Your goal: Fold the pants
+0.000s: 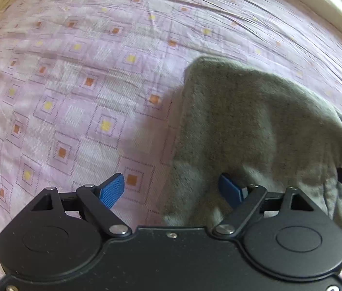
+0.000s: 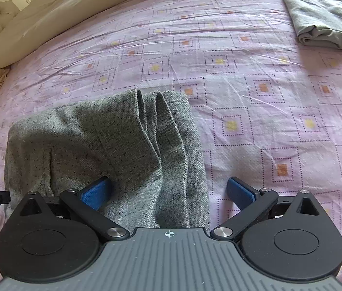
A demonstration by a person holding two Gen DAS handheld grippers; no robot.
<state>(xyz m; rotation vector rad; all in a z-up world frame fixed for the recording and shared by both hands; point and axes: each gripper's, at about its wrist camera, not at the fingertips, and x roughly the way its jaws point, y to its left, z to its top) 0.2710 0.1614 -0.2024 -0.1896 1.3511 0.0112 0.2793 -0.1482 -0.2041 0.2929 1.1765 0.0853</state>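
The grey pants [image 2: 112, 150] lie folded on the bed [image 2: 255, 77], long axis running away from both tools: the left hand-held gripper [image 1: 172, 190] stands open with the cloth's left edge between its blue pads, and the right hand-held gripper [image 2: 168, 191] stands open astride the right edge, neither pinching fabric. Both sit equally near, so the coming move looks two-handed. A second folded grey garment [image 2: 326, 17] lies well apart at the far right, nothing intervening.
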